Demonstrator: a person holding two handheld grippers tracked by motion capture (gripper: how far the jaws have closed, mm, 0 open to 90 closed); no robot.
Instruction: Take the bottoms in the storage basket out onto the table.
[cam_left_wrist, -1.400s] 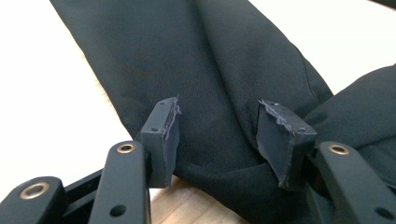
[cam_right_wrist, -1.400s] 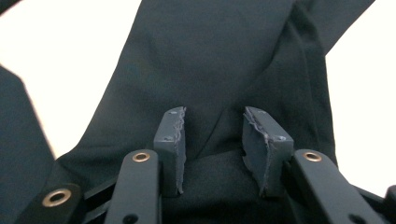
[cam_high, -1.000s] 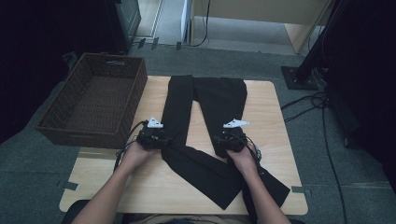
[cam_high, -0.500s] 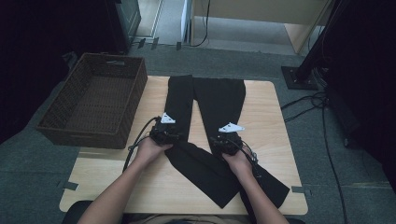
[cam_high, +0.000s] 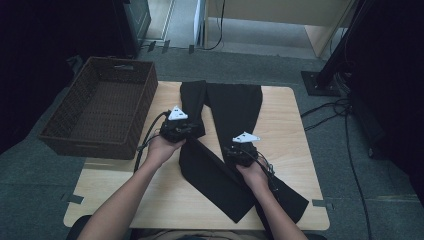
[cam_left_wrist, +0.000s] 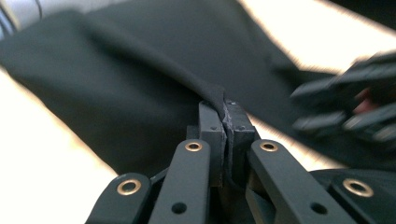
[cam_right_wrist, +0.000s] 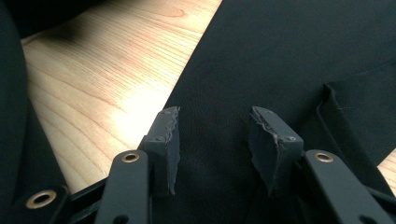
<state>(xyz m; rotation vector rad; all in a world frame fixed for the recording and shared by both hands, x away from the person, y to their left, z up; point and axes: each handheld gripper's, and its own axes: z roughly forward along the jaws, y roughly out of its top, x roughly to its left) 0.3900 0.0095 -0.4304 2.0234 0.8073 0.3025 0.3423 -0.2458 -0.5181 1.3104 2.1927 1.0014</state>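
Matt black cloth trousers lie on a smooth, pale wood-grain table.

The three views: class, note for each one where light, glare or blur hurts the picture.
High view: dim, surroundings near black, black trousers lack detail. Left gripper view: tabletop blown out white, the other gripper smeared by blur, shut pads sharp. Right gripper view: sharp, with a glare patch on the wood.

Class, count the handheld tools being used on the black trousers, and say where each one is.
2. The left tool is clamped on a fold of the black trousers near the basket; the right tool sits over the other trouser leg.
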